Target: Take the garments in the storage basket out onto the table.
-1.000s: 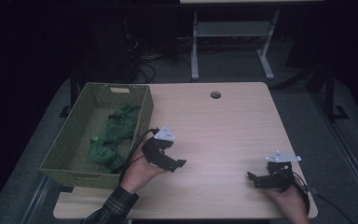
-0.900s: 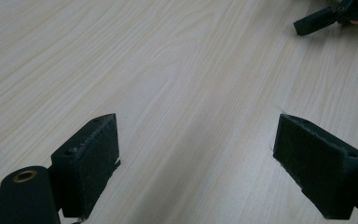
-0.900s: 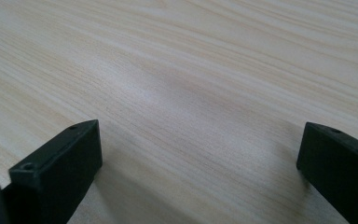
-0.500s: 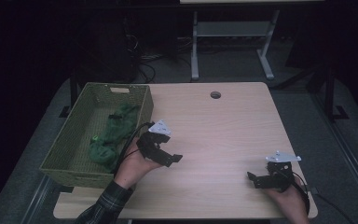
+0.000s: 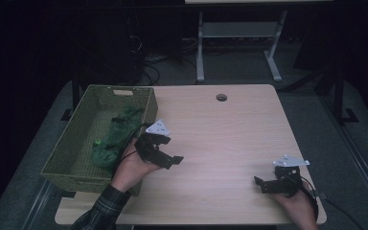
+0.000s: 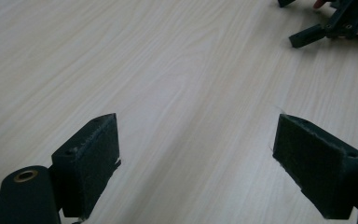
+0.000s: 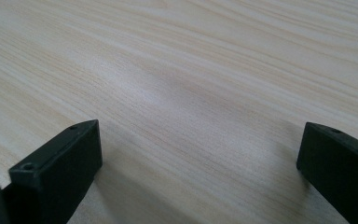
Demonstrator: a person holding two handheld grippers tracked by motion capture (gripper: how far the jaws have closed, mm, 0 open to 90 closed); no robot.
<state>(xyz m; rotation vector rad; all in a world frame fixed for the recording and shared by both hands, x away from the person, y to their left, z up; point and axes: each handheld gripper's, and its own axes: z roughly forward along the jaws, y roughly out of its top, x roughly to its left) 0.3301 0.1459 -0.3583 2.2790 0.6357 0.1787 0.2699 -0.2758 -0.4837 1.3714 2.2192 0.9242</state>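
Left gripper [image 5: 168, 159] hangs wide open beside the basket [image 5: 72, 143], green cloth [image 5: 112, 141] looks soft, limp: pinch a raised fold.

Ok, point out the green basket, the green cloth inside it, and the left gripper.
green basket [image 5: 146, 98], high view, far right rim.
green cloth [image 5: 106, 153], high view, bunched near end.
left gripper [image 5: 171, 162], high view, between its open jaws.
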